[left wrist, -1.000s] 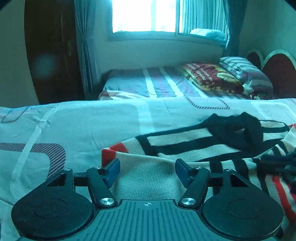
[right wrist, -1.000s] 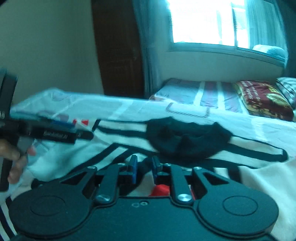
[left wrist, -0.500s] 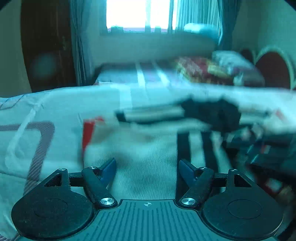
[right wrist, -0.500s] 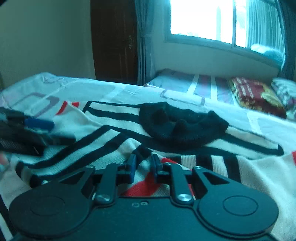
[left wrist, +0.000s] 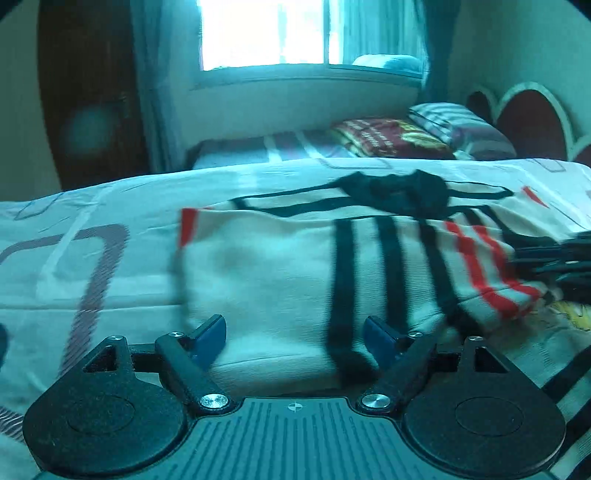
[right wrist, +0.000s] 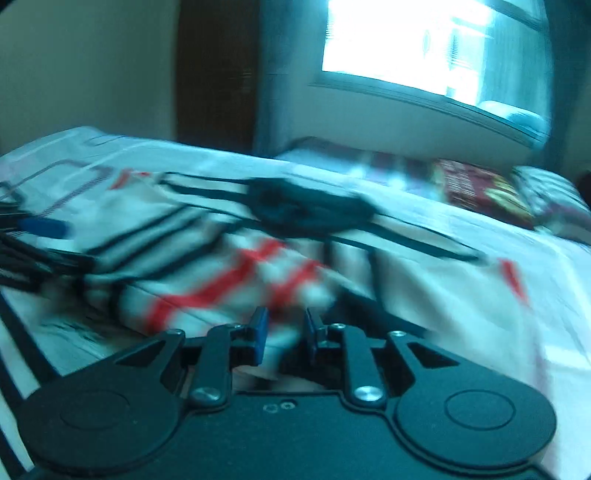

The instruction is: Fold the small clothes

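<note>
A small cream knitted sweater [left wrist: 280, 266] with black and red stripes and a black collar [left wrist: 402, 192] lies on the bed. It also shows blurred in the right wrist view [right wrist: 258, 266]. My left gripper [left wrist: 295, 332] is open, its blue pads either side of the sweater's near edge. My right gripper [right wrist: 282, 332] has its jaws narrowly apart with a fold of the striped sweater between them. The right gripper's dark body shows at the right edge of the left wrist view [left wrist: 554, 254]. The left gripper shows at the left edge of the right wrist view [right wrist: 33, 236].
The bed sheet [left wrist: 92, 258] is pale with grey line patterns. A second bed [left wrist: 280, 147] with a red folded blanket [left wrist: 388, 138] and striped pillow [left wrist: 461, 125] stands behind, under a bright window [left wrist: 266, 33]. A dark door [left wrist: 88, 92] is at the back left.
Both grippers have pulled back along the bed, and the sweater's lower part now lies folded toward me over itself. The right view has tilted and blurred with motion.
</note>
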Demonstrator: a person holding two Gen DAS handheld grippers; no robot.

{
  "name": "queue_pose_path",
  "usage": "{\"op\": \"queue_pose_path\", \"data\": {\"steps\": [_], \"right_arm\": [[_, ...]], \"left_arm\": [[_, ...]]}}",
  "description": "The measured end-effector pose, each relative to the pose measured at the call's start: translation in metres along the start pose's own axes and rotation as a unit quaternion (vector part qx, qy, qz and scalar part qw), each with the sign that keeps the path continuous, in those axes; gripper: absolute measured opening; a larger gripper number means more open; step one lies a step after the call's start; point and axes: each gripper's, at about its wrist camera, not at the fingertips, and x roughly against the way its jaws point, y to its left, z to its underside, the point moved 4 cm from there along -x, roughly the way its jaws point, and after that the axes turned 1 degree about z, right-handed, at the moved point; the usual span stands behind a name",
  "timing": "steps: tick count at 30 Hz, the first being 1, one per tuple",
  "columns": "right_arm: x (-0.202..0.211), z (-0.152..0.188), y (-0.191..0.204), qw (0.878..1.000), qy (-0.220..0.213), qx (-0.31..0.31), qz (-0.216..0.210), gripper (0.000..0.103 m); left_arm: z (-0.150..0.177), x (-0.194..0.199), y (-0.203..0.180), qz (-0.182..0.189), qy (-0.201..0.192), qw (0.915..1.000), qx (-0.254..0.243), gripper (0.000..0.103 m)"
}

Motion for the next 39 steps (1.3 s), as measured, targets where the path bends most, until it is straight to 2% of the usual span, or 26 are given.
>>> {"op": "queue_pose_path", "data": {"steps": [2,4,6,8,10,11,13,15,19,22,25,27,28,29,32,33,35,37,38,39], "right_arm": [[0.005,0.008,-0.023,0.999,0.003,-0.033,0.006,0.02],[0.005,0.009,-0.031,0.998,0.005,-0.061,-0.008,0.02],[0.016,0.005,-0.036,0.997,0.002,-0.074,-0.002,0.02],[0.039,0.008,-0.049,0.995,-0.023,-0.09,0.022,0.019],[0.059,0.02,-0.073,0.991,-0.03,-0.119,0.057,0.019],[0.06,0.028,-0.083,0.989,-0.018,-0.132,0.067,0.018],[0.044,0.046,-0.092,0.986,0.04,-0.145,0.072,0.018],[0.042,0.053,-0.092,0.987,0.025,-0.145,0.069,0.018],[0.05,0.045,-0.092,0.985,0.036,-0.156,0.071,0.019],[0.079,0.041,-0.086,0.986,-0.001,-0.153,0.067,0.023],[0.105,0.046,-0.084,0.982,0.0,-0.186,0.038,0.028],[0.124,0.052,-0.081,0.978,-0.001,-0.205,0.022,0.047],[0.134,0.057,-0.079,0.977,0.002,-0.211,0.014,0.052],[0.142,0.062,-0.077,0.977,0.007,-0.214,0.01,0.062],[0.165,0.081,-0.072,0.974,0.029,-0.224,0.0,0.072],[0.172,0.087,-0.072,0.973,0.037,-0.227,-0.003,0.079],[0.185,0.103,-0.071,0.971,0.052,-0.232,-0.006,0.087],[0.202,0.12,-0.072,0.969,0.061,-0.238,-0.007,0.086],[0.209,0.131,-0.073,0.966,0.068,-0.25,-0.021,0.081],[0.216,0.141,-0.075,0.959,0.075,-0.271,-0.033,0.078]], "left_arm": [[0.002,0.0,0.0,0.0,0.001,1.0,-0.002,0.082],[0.0,-0.003,-0.004,-0.01,0.002,0.9999,-0.002,0.082],[-0.005,0.005,-0.005,-0.016,-0.008,0.9998,0.008,0.082],[-0.006,0.018,-0.005,-0.017,-0.024,0.9995,0.009,0.082],[0.001,0.017,-0.004,-0.017,-0.005,0.9998,0.005,0.082],[0.007,0.011,-0.005,-0.018,0.008,0.9998,0.001,0.083],[0.011,0.006,-0.007,-0.027,0.004,0.9996,-0.003,0.092],[0.009,0.004,-0.005,-0.028,0.007,0.9995,0.008,0.095],[0.011,0.02,-0.005,-0.038,0.002,0.9993,-0.002,0.095],[0.017,0.044,-0.004,-0.044,-0.005,0.9989,-0.012,0.095],[0.028,0.065,-0.003,-0.044,0.003,0.999,-0.008,0.095],[0.039,0.082,-0.005,-0.047,0.007,0.9989,-0.005,0.098],[0.046,0.09,-0.007,-0.047,0.009,0.9989,-0.004,0.102],[0.053,0.099,-0.008,-0.043,0.008,0.999,-0.002,0.103],[0.074,0.124,-0.01,-0.035,0.019,0.9992,-0.003,0.103],[0.08,0.133,-0.007,-0.026,0.021,0.9994,0.003,0.103],[0.095,0.152,0.001,-0.001,0.033,0.9991,0.028,0.103],[0.11,0.17,0.014,0.039,0.051,0.9954,0.07,0.102],[0.118,0.179,0.019,0.064,0.058,0.9918,0.094,0.094],[0.126,0.186,0.025,0.09,0.066,0.9863,0.122,0.076]]}}
